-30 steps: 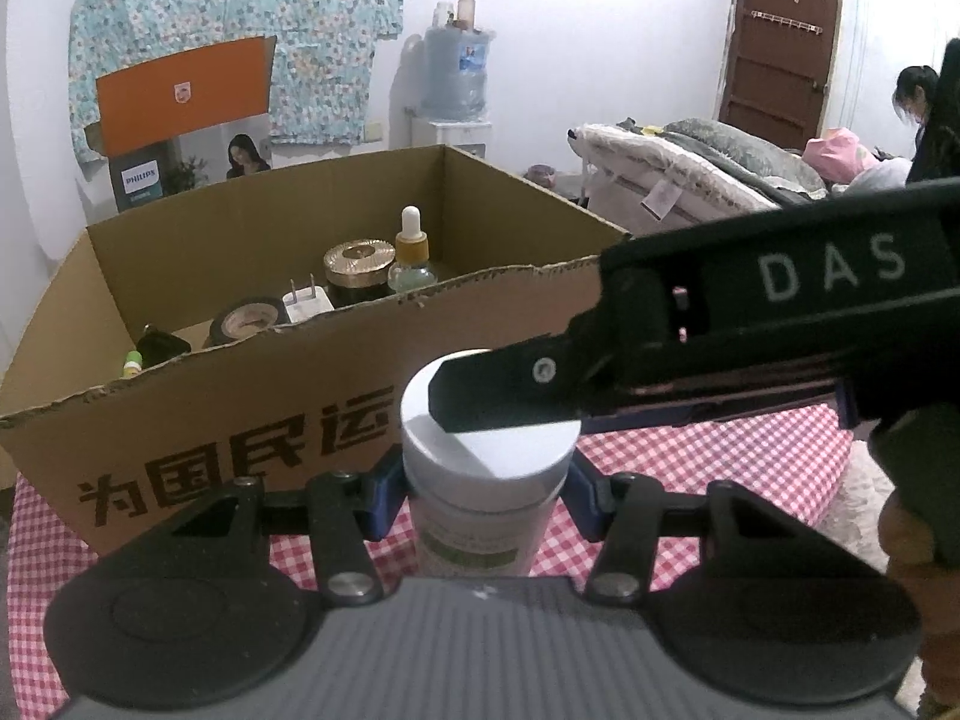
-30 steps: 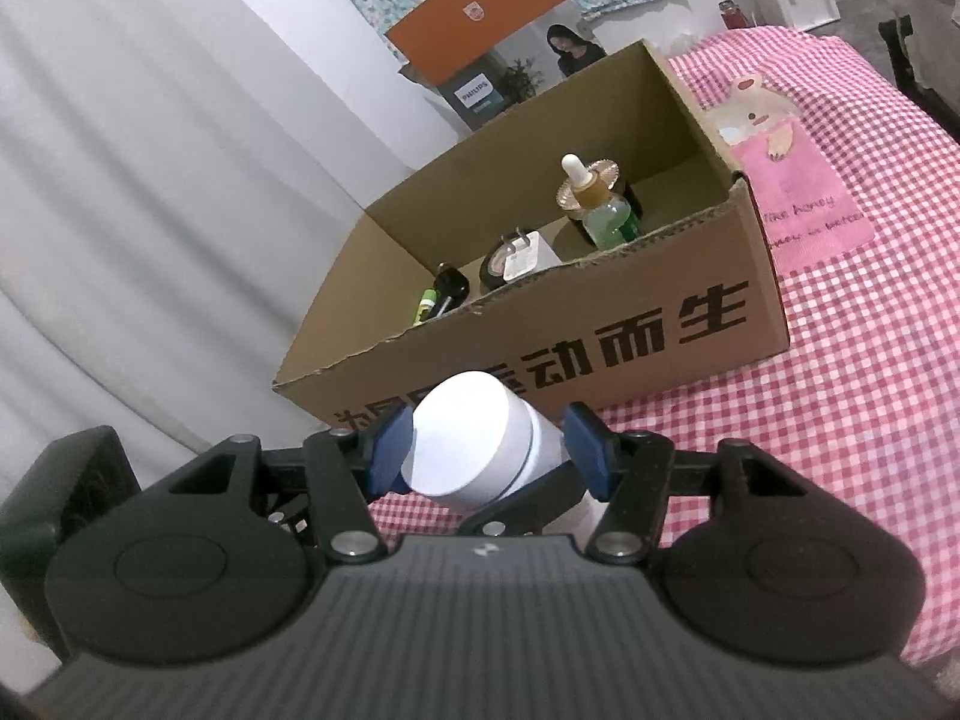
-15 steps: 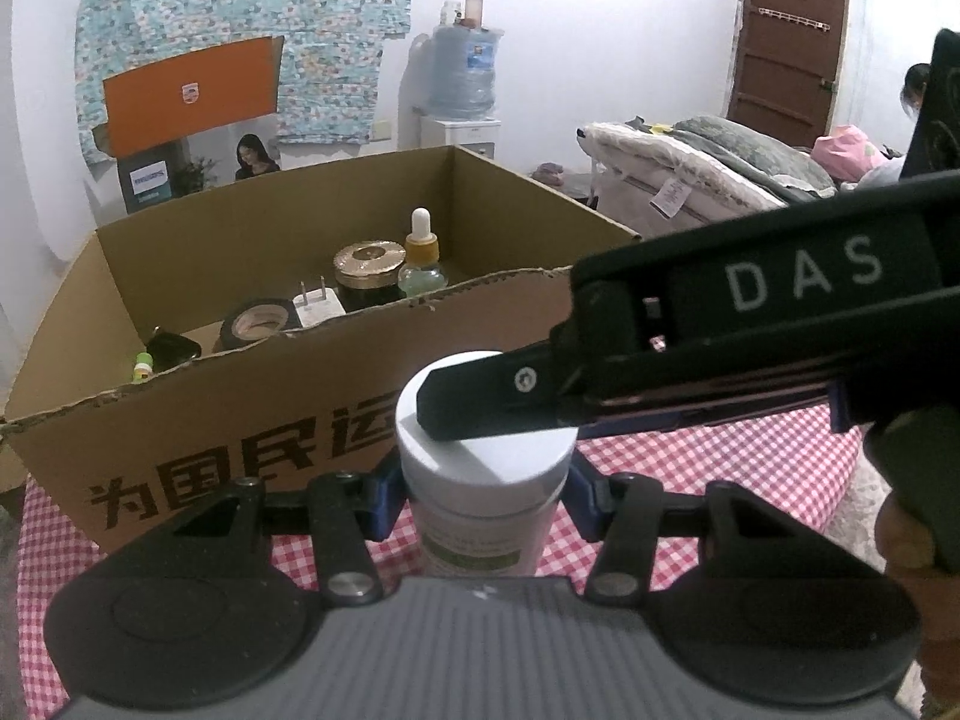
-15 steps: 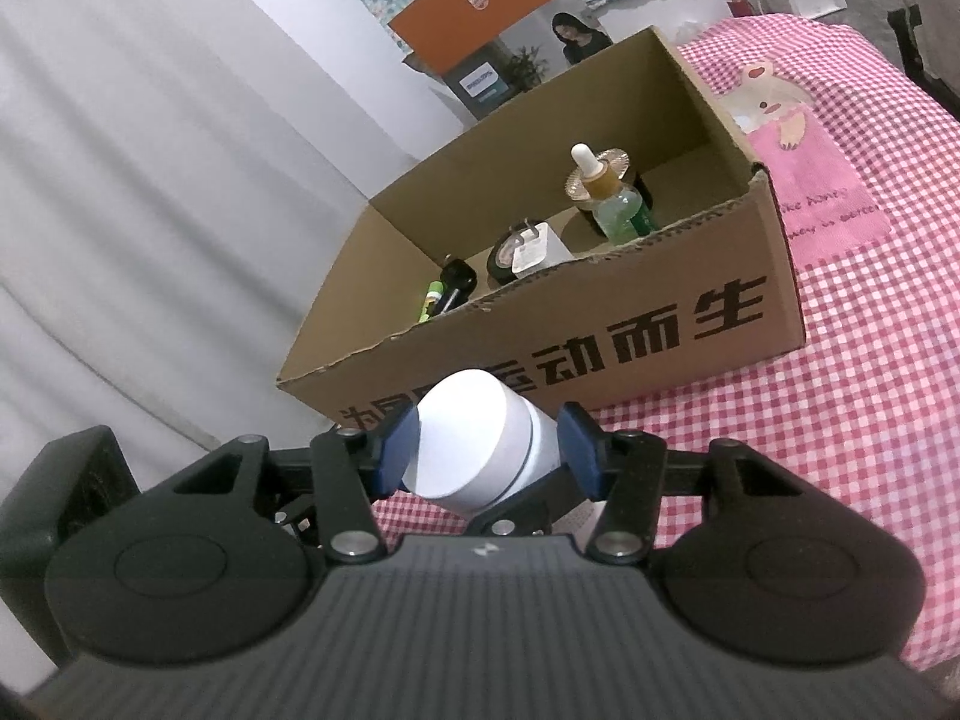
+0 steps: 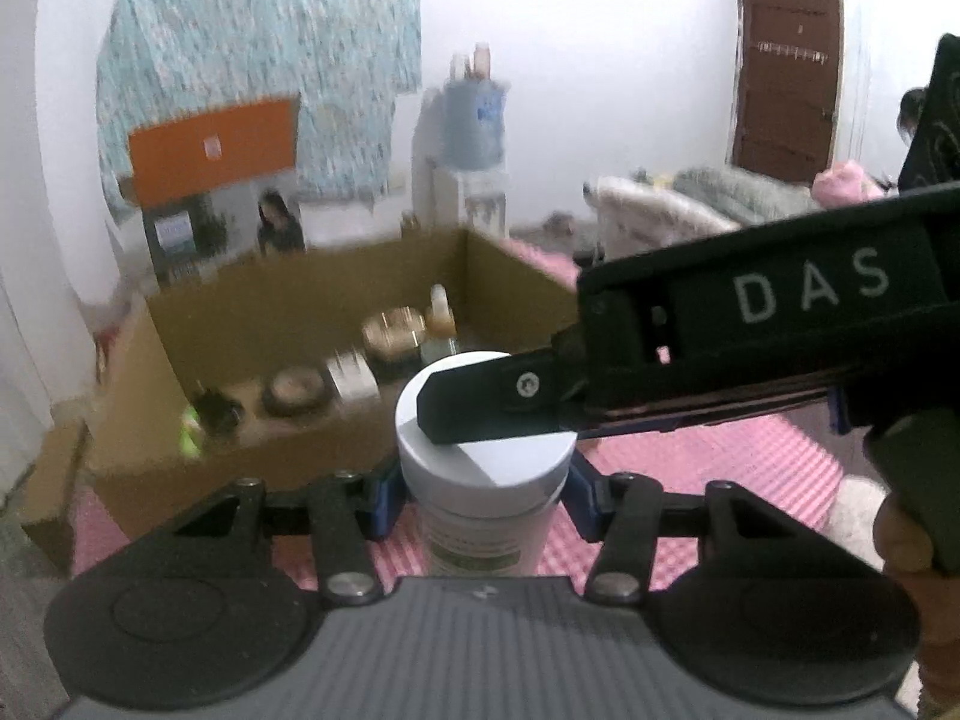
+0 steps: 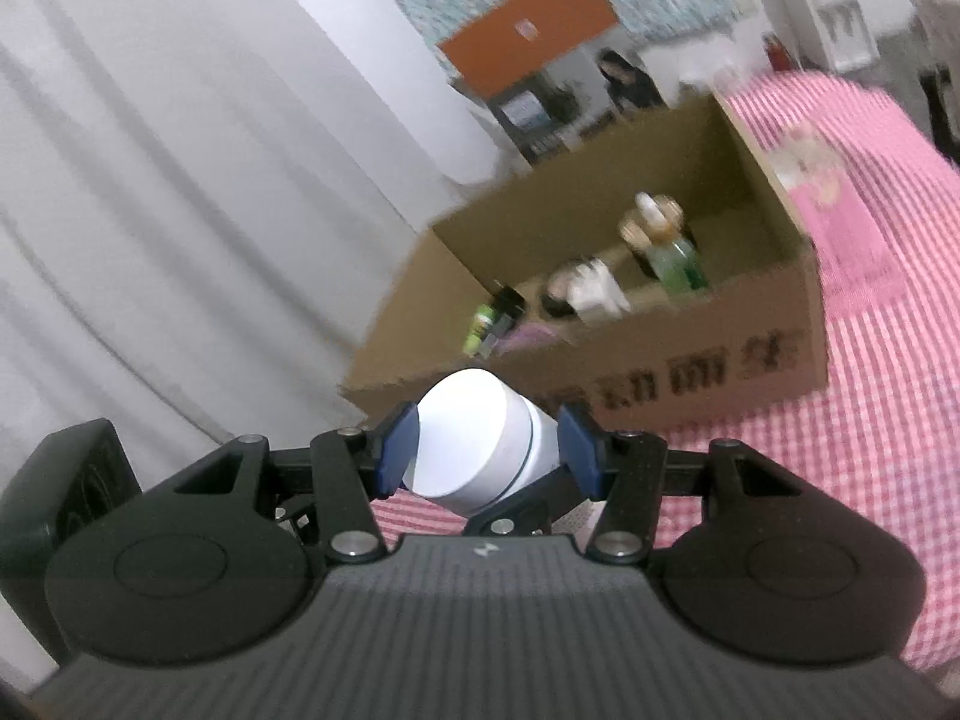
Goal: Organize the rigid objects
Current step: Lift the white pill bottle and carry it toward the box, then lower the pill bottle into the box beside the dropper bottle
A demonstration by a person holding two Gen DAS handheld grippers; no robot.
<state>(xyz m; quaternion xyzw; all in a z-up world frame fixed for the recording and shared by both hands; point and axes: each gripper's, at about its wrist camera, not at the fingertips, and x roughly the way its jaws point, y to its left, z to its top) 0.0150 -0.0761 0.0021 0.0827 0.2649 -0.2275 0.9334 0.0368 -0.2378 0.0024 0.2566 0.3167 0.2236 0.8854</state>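
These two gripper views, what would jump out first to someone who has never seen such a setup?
First, the white jar close to both cameras, clamped by two grippers at once: the left gripper holds its body, the right gripper its lid. Behind it an open cardboard box stands on the pink checked tablecloth, holding small items such as a dropper bottle.

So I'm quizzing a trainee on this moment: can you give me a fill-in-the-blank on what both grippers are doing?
1. Both grippers grip one white ____.
2. The right gripper clamps its cap; the left gripper clamps its ____ body.
3. Beyond it stands an open ____ box.
4. The tablecloth is checked pink and ____.

Missing: jar; labelled; cardboard; white
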